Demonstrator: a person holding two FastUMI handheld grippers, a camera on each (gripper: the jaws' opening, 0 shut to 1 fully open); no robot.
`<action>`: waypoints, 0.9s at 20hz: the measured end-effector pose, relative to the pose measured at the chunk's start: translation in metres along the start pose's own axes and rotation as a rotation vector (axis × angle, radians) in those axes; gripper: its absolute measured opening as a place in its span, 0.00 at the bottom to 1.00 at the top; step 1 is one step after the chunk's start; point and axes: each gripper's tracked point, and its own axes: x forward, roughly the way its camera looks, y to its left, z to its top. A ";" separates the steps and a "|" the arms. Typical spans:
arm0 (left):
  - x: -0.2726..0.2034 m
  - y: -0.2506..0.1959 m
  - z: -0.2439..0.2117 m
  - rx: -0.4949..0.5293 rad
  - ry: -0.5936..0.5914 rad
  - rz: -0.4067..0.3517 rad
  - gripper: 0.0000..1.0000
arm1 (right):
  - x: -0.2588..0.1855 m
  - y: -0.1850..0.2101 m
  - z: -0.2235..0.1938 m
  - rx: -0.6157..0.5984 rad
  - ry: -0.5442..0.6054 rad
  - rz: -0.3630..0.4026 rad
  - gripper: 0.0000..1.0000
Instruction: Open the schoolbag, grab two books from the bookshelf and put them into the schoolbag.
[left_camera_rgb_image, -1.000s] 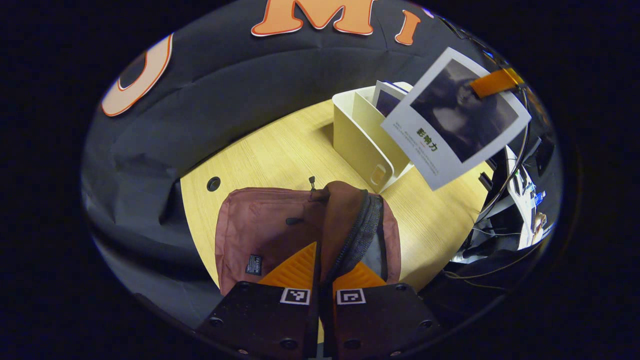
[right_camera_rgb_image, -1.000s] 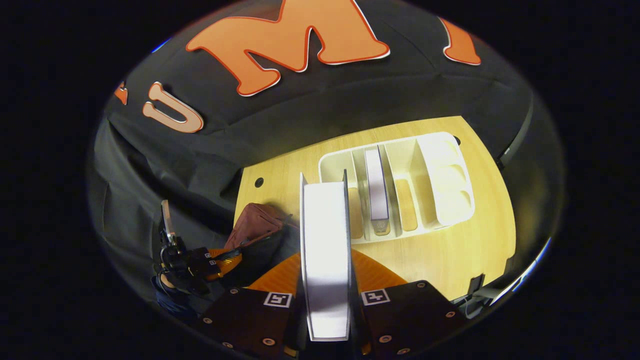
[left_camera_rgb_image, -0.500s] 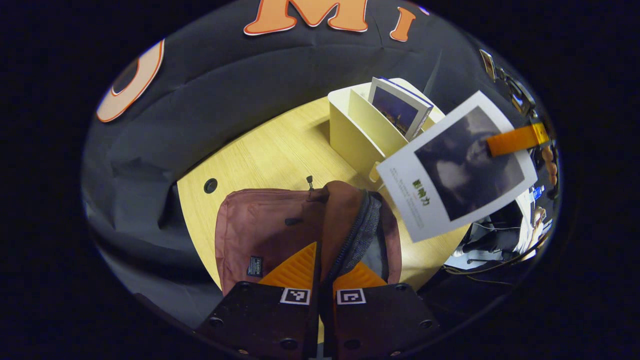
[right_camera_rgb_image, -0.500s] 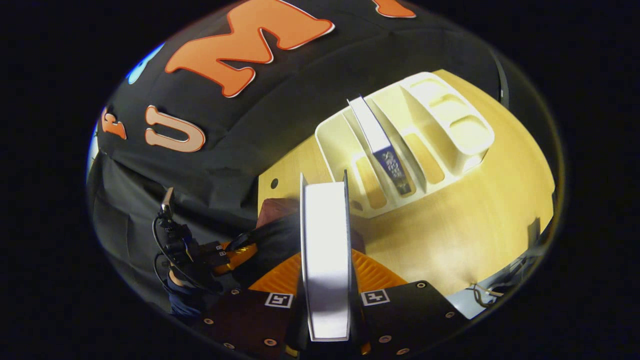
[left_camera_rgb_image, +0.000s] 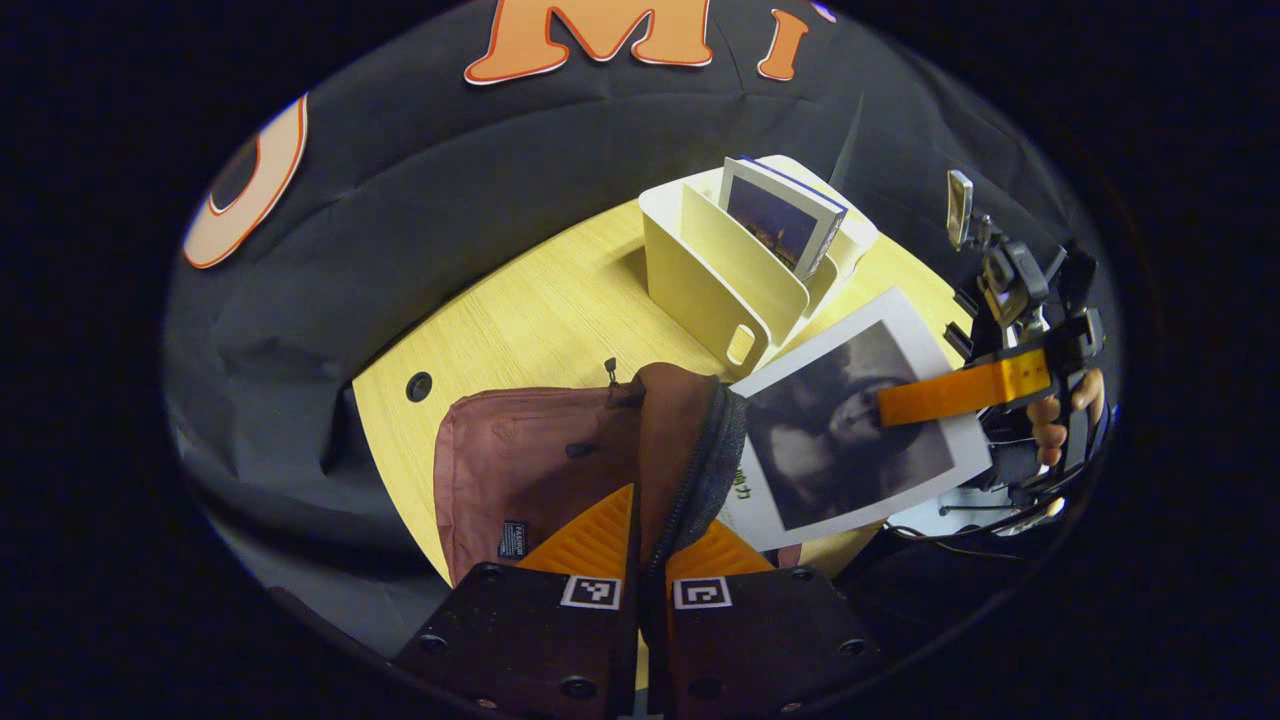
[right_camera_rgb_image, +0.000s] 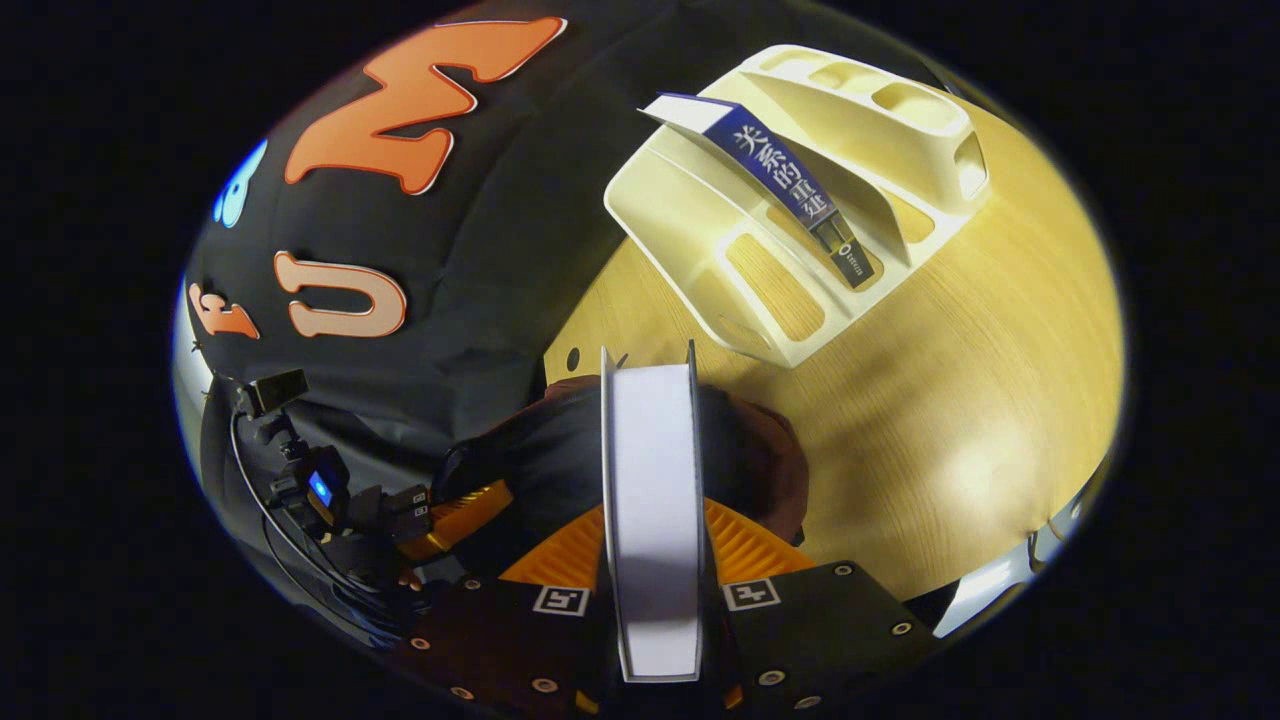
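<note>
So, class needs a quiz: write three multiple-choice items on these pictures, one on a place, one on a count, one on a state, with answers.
1. Where is the book that the right gripper carries?
A. In the shelf
B. At the schoolbag's mouth
C. Flat on the table

2. How many books stand in the shelf?
A. One
B. Two
C. Three

3. What is the left gripper doing?
A. Hanging open
B. Pinching a book
C. Pinching the schoolbag's flap

Answers:
1 B, its corner sits behind the zipper edge of the schoolbag.
2 A, a single blue book leans in one slot.
3 C, both fingers press the flap, holding it up.
</note>
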 end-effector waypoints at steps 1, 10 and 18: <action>-0.001 -0.001 0.000 -0.003 -0.008 -0.001 0.05 | 0.008 0.000 0.001 0.014 -0.009 0.015 0.34; -0.015 -0.010 0.012 0.009 -0.061 -0.024 0.04 | 0.077 0.012 -0.015 0.075 -0.018 0.135 0.34; -0.017 -0.015 0.009 -0.015 -0.082 -0.031 0.04 | 0.139 0.025 -0.041 0.165 -0.013 0.194 0.33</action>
